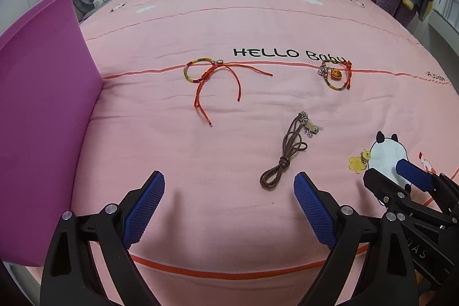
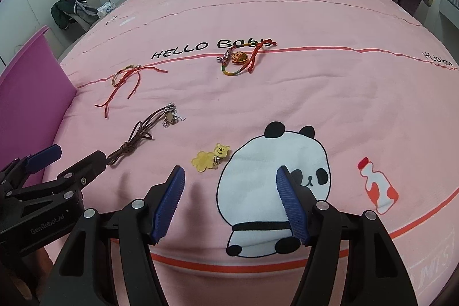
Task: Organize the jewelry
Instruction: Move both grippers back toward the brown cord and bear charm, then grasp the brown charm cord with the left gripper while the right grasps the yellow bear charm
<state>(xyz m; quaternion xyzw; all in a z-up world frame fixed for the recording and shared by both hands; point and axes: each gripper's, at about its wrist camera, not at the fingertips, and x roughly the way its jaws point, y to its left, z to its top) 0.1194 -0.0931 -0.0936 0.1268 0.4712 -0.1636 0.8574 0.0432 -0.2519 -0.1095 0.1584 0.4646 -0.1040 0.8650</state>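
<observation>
Jewelry: yellow charm half-hidden behind right claw (details unclear).

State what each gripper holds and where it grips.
Nothing is held: left gripper and right gripper are both open above the pink bedspread.

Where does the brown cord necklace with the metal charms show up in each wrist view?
Left wrist view: brown cord necklace lies right of centre, just beyond the open left gripper, nearer its right-hand finger.
Right wrist view: it lies at lower left, just beyond the tip of the other gripper.
Shared landmark: the yellow bear charm beside the printed panda.
</observation>
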